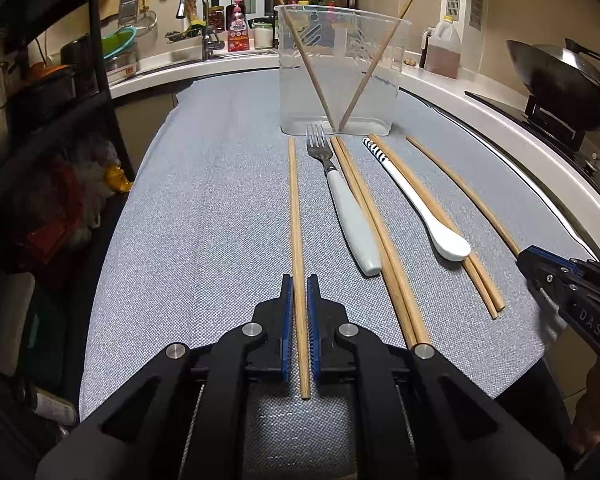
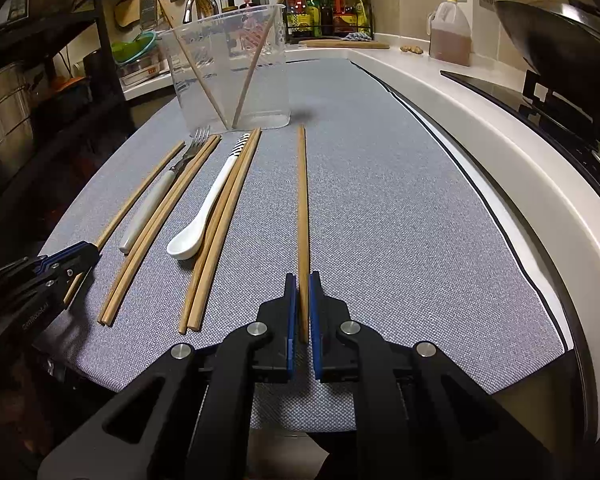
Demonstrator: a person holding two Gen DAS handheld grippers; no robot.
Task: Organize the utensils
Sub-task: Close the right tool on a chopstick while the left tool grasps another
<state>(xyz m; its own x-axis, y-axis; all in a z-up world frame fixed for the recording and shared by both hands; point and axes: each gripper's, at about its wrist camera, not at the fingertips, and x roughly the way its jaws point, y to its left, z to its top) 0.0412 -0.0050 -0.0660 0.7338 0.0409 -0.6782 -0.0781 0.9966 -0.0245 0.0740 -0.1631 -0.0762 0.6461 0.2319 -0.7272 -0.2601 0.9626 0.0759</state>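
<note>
A clear plastic holder [image 1: 340, 76] [image 2: 228, 76] stands at the far end of the grey cloth with two chopsticks leaning in it. My left gripper [image 1: 299, 284] is shut on the leftmost wooden chopstick [image 1: 296, 220], which lies on the cloth. My right gripper [image 2: 303, 280] is shut on the rightmost chopstick [image 2: 302, 200], which also lies flat. Between them lie a white-handled fork [image 1: 348, 212] [image 2: 156, 196], a pair of chopsticks [image 1: 380, 240] [image 2: 160, 224], a white spoon [image 1: 420, 204] [image 2: 208, 208] and another pair [image 1: 460, 240] [image 2: 224, 220].
The grey cloth [image 1: 200, 200] covers the table. A white counter [image 2: 500, 152] curves along the right with a wok [image 1: 560, 76] and an oil jug [image 1: 444, 48]. A sink and tap [image 1: 198, 20] are at the back, dark shelving [image 1: 40, 120] on the left.
</note>
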